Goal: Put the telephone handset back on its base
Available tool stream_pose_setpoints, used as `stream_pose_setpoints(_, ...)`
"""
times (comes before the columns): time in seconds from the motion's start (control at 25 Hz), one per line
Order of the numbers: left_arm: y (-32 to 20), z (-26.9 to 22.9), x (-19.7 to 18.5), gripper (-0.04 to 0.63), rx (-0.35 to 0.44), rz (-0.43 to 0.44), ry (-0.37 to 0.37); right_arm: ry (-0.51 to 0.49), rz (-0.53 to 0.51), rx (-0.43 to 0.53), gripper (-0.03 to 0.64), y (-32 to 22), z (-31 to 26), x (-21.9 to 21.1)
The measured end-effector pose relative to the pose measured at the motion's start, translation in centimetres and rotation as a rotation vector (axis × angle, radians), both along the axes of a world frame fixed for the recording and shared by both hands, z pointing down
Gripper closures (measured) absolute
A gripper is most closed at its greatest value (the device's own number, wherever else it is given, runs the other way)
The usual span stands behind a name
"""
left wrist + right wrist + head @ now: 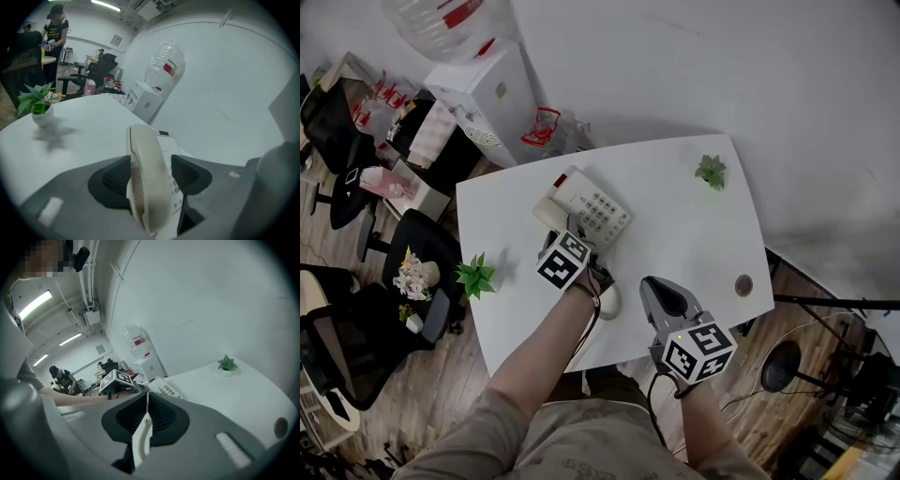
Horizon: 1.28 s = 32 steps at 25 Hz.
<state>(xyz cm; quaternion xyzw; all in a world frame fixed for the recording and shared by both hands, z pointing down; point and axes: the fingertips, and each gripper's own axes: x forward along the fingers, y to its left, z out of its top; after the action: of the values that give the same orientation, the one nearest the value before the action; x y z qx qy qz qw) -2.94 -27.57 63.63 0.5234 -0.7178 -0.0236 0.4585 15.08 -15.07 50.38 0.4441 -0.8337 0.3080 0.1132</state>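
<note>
The cream telephone base point(598, 214) with its keypad lies near the far left of the white table point(694, 234). My left gripper point(555, 232) is over the base's left side and is shut on the cream handset point(145, 178). The handset stands on edge between the jaws, its far end over the base point(169, 146). My right gripper point(662, 292) hovers near the table's front edge, apart from the phone, with its jaws shut point(146, 401). A thin white ridged strip shows at their seam; I cannot tell what it is.
Two small potted plants stand on the table, one at the far right point(711, 172) and one at the left edge point(475, 276). A dark round disc point(743, 285) lies near the right front corner. A water dispenser point(487, 89) and office chairs point(412, 253) stand beyond the left side.
</note>
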Motion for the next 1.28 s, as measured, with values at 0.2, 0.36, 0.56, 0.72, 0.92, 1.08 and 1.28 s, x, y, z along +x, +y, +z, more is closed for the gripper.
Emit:
stream_pose_setpoints(0.2,1.0,-2.5,-0.3,0.331,0.038,0.084,-0.031,-0.002,0.009,0.049,0.580,-0.7,-2.0,0.1)
stream_pose_setpoints(0.36,2.5,-4.9,-0.8,0.331,0.077,0.148,-0.030,-0.003,0.004,0.106,0.580,-1.0,-4.5,-0.4)
stream_pose_setpoints(0.56,3.8,-11.3,-1.5,0.340,0.218,0.248,-0.025,0.006,-0.027,0.202,0.580,-1.7,-8.6,-1.4)
stream_pose_setpoints(0.72,4.6,-16.9,-1.7,0.360,0.345,0.382,-0.112,0.033,-0.040,0.286,0.588,-1.5,-12.4,-2.0)
stream_pose_setpoints(0.92,5.8,-23.4,-2.2,0.390,0.474,0.533,-0.231,0.066,-0.037,0.402,0.592,-0.4,-17.3,-3.4)
stream_pose_setpoints(1.08,7.7,-28.8,-2.8,0.391,0.584,0.618,-0.299,0.053,-0.019,0.481,0.592,1.2,-21.5,-4.1)
stream_pose_setpoints(1.28,10.6,-34.1,-3.9,0.430,0.669,0.695,-0.394,0.050,-0.016,0.577,0.592,3.2,-26.1,-5.0)
